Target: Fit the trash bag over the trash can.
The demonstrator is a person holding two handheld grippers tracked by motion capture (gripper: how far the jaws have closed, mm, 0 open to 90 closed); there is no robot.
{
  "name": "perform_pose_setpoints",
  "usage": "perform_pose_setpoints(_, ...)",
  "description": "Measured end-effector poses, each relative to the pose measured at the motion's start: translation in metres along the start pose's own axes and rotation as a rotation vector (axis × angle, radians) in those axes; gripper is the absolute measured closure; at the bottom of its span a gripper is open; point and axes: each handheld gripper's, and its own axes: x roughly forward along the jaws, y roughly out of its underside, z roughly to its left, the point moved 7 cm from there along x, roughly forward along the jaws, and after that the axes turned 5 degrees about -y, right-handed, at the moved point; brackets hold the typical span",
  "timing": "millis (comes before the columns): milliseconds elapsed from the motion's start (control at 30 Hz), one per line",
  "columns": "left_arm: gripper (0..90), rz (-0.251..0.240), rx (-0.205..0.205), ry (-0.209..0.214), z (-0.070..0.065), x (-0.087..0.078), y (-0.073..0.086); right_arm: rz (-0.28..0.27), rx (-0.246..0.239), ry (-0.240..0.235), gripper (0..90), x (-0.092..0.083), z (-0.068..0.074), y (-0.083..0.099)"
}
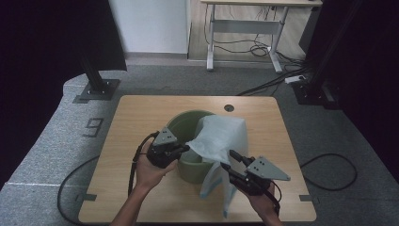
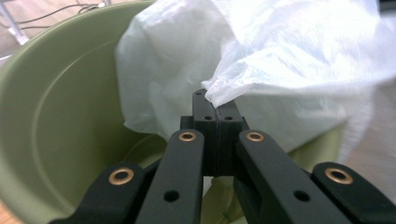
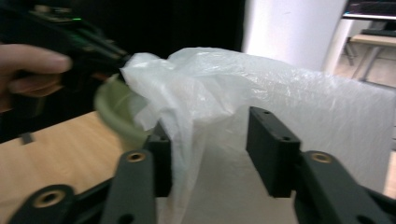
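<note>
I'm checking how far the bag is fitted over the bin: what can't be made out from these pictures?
- Bin floor: in the high view the white bag covers much of the green bin; in the left gripper view the bag and the left gripper hide it.
- Bin's far rim: under the bag, high view.
- Bin in the right gripper view: blurred and partly behind the bag.
- Bag's lower end: cut off behind the right gripper.

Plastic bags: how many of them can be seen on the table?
1. A white plastic bag is draped over the near right rim of the green bucket, with its lower part hanging down onto the table. Another could be hidden inside the bucket.
</note>
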Motion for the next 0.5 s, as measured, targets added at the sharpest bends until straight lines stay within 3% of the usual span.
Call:
perform_pose_setpoints(133, 89.8, 0.004, -0.02, -0.02, 0.008, -0.001, 0.002, -0.023, 0.003, -0.029, 45.2, -0.012, 0.006, 0.002)
perform_pose_setpoints(267, 89.8, 0.001, -0.036, -0.037, 0.015, -0.005, 0.003, -0.041, 0.01, -0.029, 43.0, -0.026, 0.002, 0.001)
perform_pose_setpoints(400, 89.8, 0.004, -0.055, -0.046, 0.022, -0.007, 0.005, -0.048, 0.036, 0.005, 41.0, -0.036, -0.015, 0.004)
perform_pose_setpoints(500, 89.8, 0.007, -0.062, -0.051, 0.027, -0.008, 0.007, -0.038, 0.078, 0.027, 39.6, -0.037, -0.035, 0.01)
